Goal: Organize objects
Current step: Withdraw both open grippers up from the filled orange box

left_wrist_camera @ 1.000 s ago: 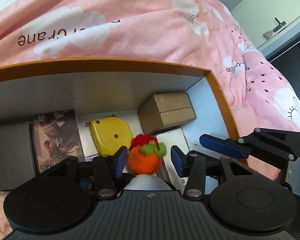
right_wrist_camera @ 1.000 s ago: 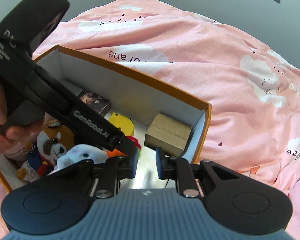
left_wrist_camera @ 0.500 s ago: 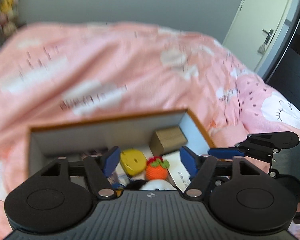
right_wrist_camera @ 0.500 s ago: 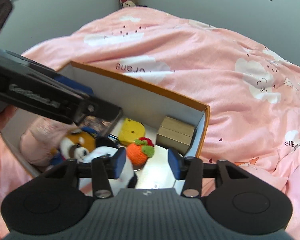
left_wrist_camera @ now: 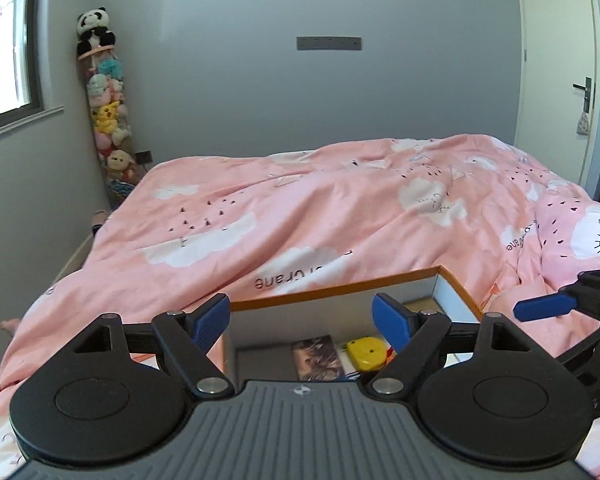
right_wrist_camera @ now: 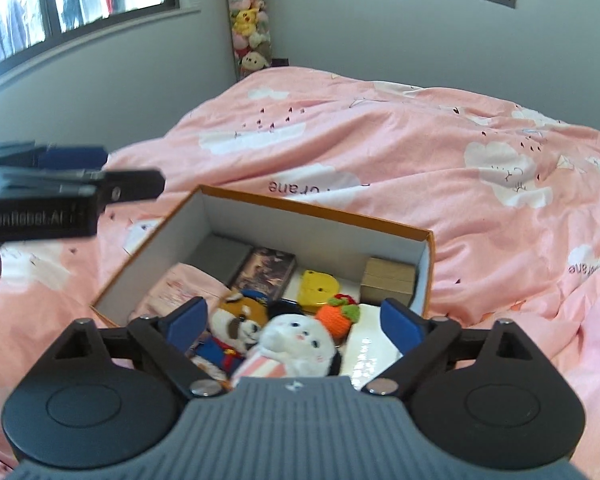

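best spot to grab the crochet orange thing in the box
Grip the crochet orange across its round orange body, below the green leaves, coming straight down from above. It sits on top, but the white plush and yellow case crowd its sides.

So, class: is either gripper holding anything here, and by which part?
Nothing is held. The left gripper and right gripper are both opening with nothing between their fingers; the crocheted orange lies in the box.
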Demonstrator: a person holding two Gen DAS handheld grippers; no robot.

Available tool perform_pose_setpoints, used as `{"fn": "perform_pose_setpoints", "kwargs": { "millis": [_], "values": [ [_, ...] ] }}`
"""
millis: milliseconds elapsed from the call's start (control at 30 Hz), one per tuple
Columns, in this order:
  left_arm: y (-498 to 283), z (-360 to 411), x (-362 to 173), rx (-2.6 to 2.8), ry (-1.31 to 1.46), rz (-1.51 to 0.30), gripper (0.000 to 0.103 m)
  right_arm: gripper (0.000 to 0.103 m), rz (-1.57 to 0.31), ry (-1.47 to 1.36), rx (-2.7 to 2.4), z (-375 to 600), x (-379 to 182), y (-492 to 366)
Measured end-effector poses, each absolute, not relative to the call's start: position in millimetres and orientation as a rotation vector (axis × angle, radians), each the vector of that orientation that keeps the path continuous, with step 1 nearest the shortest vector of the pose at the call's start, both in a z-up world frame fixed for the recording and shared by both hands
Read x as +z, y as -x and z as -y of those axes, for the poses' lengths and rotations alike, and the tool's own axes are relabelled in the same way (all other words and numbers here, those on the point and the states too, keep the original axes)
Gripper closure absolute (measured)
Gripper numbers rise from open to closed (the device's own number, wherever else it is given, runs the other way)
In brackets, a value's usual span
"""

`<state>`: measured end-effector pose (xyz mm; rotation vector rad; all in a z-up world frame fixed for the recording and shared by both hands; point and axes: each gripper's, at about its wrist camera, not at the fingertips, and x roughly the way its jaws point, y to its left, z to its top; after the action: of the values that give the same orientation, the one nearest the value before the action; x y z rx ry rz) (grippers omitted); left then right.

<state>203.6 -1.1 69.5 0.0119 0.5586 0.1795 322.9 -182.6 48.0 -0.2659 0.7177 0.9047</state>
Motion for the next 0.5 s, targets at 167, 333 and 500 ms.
{"fn": "perform_pose_setpoints", "kwargs": {
  "millis": [167, 333, 500],
  "values": [
    [-180, -2, 60, 0.215, 0.022, -0.557, 0.008, 0.002, -0.698, 0.219, 0.871, 180, 54, -303],
    [-159, -8, 40, 0.277, 0.067, -0.552, 0.008, 0.001, -0.668, 0.198, 0.797, 181, 51, -281],
    [-147, -5, 24, 0.315, 0.054, -0.567, 0.008, 0.001, -0.654, 0.185, 0.774, 186, 39, -268]
  ]
}}
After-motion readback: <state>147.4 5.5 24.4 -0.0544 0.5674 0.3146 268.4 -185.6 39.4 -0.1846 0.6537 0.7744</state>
